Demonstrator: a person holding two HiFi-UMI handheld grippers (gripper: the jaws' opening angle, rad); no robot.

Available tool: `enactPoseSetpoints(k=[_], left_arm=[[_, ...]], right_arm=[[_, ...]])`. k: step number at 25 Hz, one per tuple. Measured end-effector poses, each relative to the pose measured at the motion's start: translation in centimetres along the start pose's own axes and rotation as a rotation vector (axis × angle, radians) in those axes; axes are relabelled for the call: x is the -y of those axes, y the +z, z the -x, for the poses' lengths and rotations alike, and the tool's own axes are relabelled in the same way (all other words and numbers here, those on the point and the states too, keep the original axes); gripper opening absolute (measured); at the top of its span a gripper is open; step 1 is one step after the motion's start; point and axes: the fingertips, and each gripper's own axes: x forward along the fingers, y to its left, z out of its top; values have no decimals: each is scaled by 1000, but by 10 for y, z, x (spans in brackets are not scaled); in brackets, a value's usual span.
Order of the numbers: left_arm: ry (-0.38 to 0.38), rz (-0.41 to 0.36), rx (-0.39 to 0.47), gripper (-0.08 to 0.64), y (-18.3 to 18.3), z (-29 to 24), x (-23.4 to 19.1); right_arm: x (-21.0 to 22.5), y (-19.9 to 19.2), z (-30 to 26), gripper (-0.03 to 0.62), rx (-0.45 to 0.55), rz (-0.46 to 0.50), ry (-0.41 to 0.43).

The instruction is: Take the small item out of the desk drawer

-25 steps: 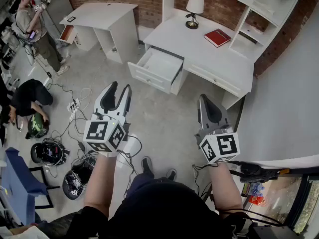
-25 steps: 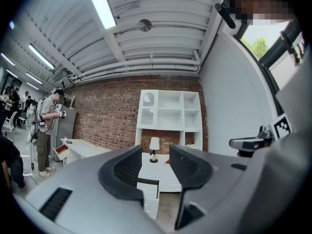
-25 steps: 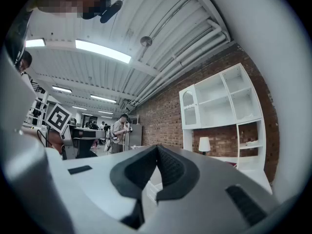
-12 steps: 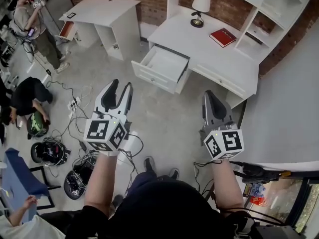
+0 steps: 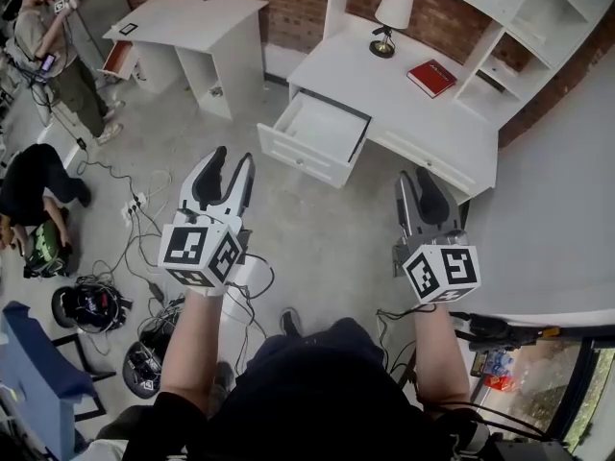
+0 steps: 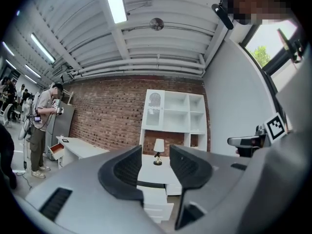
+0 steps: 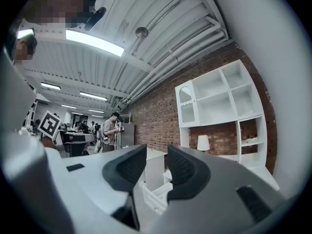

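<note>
The drawer (image 5: 300, 154) stands pulled out from under the white tabletop (image 5: 384, 84), at its left end as the head view shows it. A lamp (image 5: 392, 15) and a red book (image 5: 431, 77) sit on that tabletop. The drawer's inside shows only as a pale surface, and the small item cannot be made out in any view.

Both grippers are held level above the floor (image 5: 317, 229), pointing toward the drawer and well apart from it. The left gripper (image 5: 231, 161) hangs below and to the left of the drawer in the head view. Its fingers (image 6: 124, 167) stand apart with nothing between them. Through the gap, the left gripper view shows the lamp (image 6: 158, 150) and, lower down, the drawer (image 6: 155, 205) far off.

The right gripper (image 5: 419, 177) is on the other side, near the tabletop's right corner in the head view. Its fingers (image 7: 183, 172) have just been opening and now stand apart, holding nothing. The right gripper view shows the open drawer (image 7: 159, 195) in the distance through their gap.
</note>
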Motion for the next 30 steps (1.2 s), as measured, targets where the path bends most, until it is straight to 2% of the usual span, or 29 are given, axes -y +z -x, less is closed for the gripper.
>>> enactPoseSetpoints(k=[5, 10, 18, 24, 30], left_arm=[[-27, 25, -14, 176, -11, -26, -21], [-35, 40, -31, 176, -21, -63, -32], [5, 10, -89, 176, -42, -152, -58], [40, 79, -116, 175, -51, -227, -76], [58, 75, -120, 175, -54, -285, -72]], right_arm=[[-5, -8, -19, 125, -21, 9, -21], [12, -20, -54, 110, -32, -11, -18], [60, -45, -159, 109, -37, -78, 52], [110, -55, -237, 98, -63, -109, 92], [151, -55, -283, 84, -61, -137, 128]])
